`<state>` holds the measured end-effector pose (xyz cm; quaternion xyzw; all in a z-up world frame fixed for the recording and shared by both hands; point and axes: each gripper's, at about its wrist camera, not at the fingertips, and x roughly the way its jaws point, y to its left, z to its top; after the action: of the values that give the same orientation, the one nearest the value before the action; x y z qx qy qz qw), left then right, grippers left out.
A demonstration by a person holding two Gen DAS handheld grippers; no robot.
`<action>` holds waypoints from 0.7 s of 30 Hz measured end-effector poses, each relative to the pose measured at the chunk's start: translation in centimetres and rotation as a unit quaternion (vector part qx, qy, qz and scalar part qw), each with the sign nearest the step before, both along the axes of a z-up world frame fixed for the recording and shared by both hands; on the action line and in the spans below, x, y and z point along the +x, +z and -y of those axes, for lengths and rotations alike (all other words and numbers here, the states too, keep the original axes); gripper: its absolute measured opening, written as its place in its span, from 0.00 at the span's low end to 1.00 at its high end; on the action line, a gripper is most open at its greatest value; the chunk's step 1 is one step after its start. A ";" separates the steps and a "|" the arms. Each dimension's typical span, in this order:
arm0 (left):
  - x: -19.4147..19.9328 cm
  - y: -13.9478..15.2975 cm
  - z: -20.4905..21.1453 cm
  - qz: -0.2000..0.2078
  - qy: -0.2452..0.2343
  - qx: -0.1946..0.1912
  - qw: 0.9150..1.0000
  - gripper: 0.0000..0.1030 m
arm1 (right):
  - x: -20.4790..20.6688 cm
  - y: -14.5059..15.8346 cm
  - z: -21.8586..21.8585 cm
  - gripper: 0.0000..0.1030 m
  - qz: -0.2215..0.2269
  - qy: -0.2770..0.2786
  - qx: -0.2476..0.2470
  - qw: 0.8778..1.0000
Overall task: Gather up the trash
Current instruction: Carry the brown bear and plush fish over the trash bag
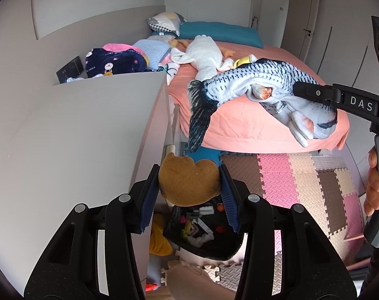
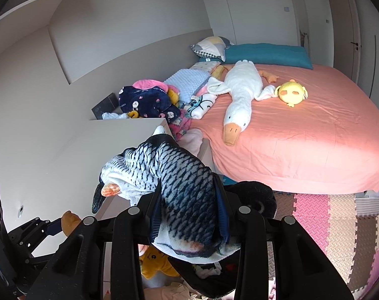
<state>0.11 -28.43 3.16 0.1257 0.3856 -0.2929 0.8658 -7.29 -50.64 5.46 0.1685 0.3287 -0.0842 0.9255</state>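
Left claw [image 1: 189,195] is clamped on a brown plush toy [image 1: 188,182], pinched across its middle between the blue pads. Right claw [image 2: 189,215] is clamped on a grey-scaled fish plush [image 2: 179,175], held up in the air beside the bed [image 2: 314,137]. Below both hangs a dark bag [image 1: 204,235] with small bits inside, on the foam floor mat [image 1: 302,175]; likely the drop target.

Risks: the fish is long and floppy, its tail [image 1: 199,122] dangling well past the grip, so it could snag the cabinet corner [image 1: 162,80] or drape outside the bag when let go. The brown toy is gripped on soft stuffing and may squirm loose if swung. The two claws work close together, so they could knock each other over the bag mouth.

Room: grey cabinet wall tight on the left, bed edge on the right, a narrow gap between. Open floor lies to the right over the mat.
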 end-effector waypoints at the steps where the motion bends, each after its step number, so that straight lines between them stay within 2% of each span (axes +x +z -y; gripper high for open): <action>1: -0.2 0.0 0.2 -0.001 -0.003 0.000 1.000 0.45 | -0.3 0.0 0.1 0.37 0.000 -0.003 -0.003 1.000; 8: -1.1 -0.5 1.7 -0.003 -0.025 0.005 1.000 0.45 | -1.6 -0.5 1.2 0.37 -0.004 -0.020 -0.010 1.000; 21: -1.3 -1.5 3.1 -0.013 -0.045 0.015 0.999 0.45 | -1.1 -1.7 2.6 0.38 -0.019 -0.034 -0.002 0.999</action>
<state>-1.19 -31.51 1.64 0.1524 0.3951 -0.3276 0.8446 -8.39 -53.21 3.77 0.1758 0.3401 -0.1201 0.9160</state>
